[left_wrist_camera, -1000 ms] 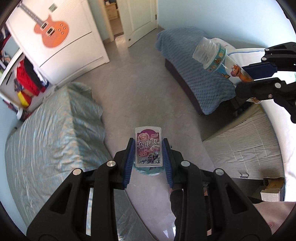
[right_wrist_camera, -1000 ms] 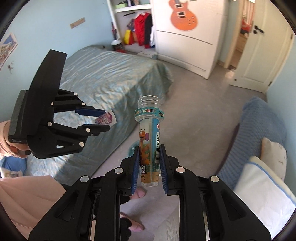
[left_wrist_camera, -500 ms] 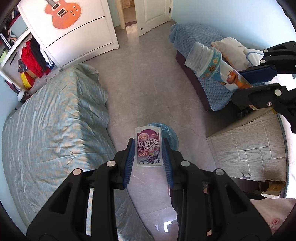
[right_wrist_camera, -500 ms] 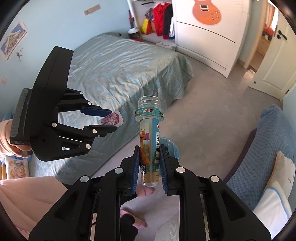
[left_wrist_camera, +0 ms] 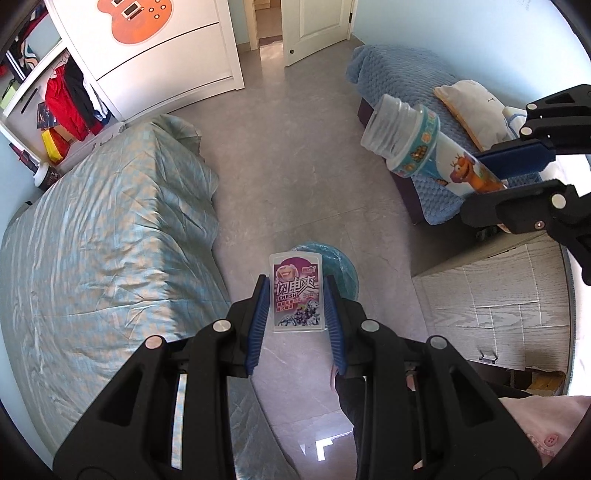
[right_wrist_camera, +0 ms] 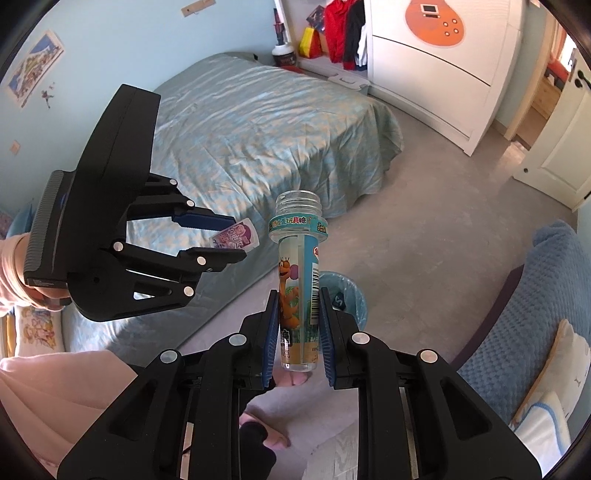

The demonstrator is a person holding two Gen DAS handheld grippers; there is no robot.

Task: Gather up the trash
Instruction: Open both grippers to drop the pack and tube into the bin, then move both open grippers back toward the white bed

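Observation:
My left gripper (left_wrist_camera: 296, 286) is shut on a small purple candy packet (left_wrist_camera: 297, 295), held high over the floor. Straight below the packet sits a round bin with a blue liner (left_wrist_camera: 338, 267). My right gripper (right_wrist_camera: 298, 295) is shut on an uncapped clear plastic bottle (right_wrist_camera: 297, 266) with a cartoon label, its open mouth pointing away from me. The blue-lined bin (right_wrist_camera: 345, 295) shows just right of the bottle in the right wrist view. Each gripper appears in the other's view: the right gripper (left_wrist_camera: 517, 173) with the bottle (left_wrist_camera: 417, 144), the left gripper (right_wrist_camera: 231, 240) with the packet (right_wrist_camera: 236, 238).
A bed with a pale teal cover (left_wrist_camera: 103, 229) borders the floor on the left. A blue quilted sofa (left_wrist_camera: 413, 96) and a wood-grain cabinet (left_wrist_camera: 491, 291) stand on the right. A white wardrobe (left_wrist_camera: 159, 48) and door (left_wrist_camera: 317, 26) lie beyond. The person's feet (right_wrist_camera: 273, 435) are beneath the grippers.
Both grippers have moved forward and a little down, still holding packet and bottle. The blue-lined bin, barely seen before, now shows beneath them.

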